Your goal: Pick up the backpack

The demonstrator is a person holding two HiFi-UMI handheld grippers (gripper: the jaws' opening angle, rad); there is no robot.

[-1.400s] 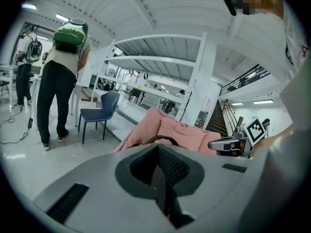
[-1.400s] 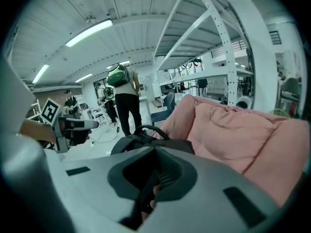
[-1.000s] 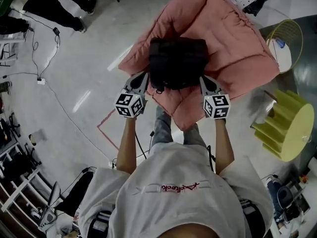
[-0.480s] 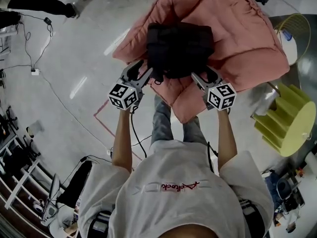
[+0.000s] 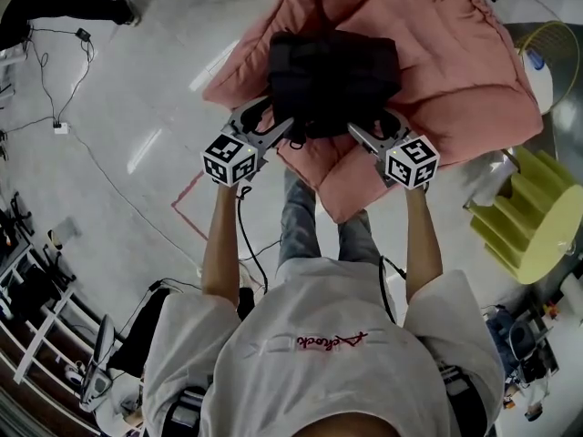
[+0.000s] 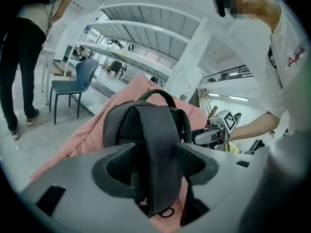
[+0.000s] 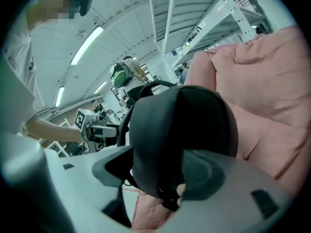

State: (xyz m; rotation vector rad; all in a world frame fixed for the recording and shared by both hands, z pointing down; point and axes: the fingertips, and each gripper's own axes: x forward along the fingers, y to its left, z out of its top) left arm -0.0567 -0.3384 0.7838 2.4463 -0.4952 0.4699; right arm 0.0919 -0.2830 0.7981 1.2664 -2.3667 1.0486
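A black backpack (image 5: 332,71) lies on a big pink cushion (image 5: 446,80) in front of me. My left gripper (image 5: 273,121) is at its near left side, and its jaws are opening. One grey shoulder strap (image 6: 158,149) runs loosely between its pads (image 6: 116,164). My right gripper (image 5: 375,127) is at the near right side, its jaws opening too. The other padded strap (image 7: 165,135) hangs between its pads (image 7: 204,171). Neither pair of pads presses on a strap. Each gripper view also shows the opposite gripper past the backpack (image 6: 146,120).
A yellow ribbed stool (image 5: 533,230) and a yellow wire basket (image 5: 545,48) stand to the right. Cables (image 5: 91,157) and a red tape mark (image 5: 187,212) run over the grey floor at left. Another person (image 5: 64,7) stands at the far left, near a blue chair (image 6: 73,81).
Both grippers have sunk with the backpack toward the cushion. Their jaws were shut a second ago and now stand apart around the straps.
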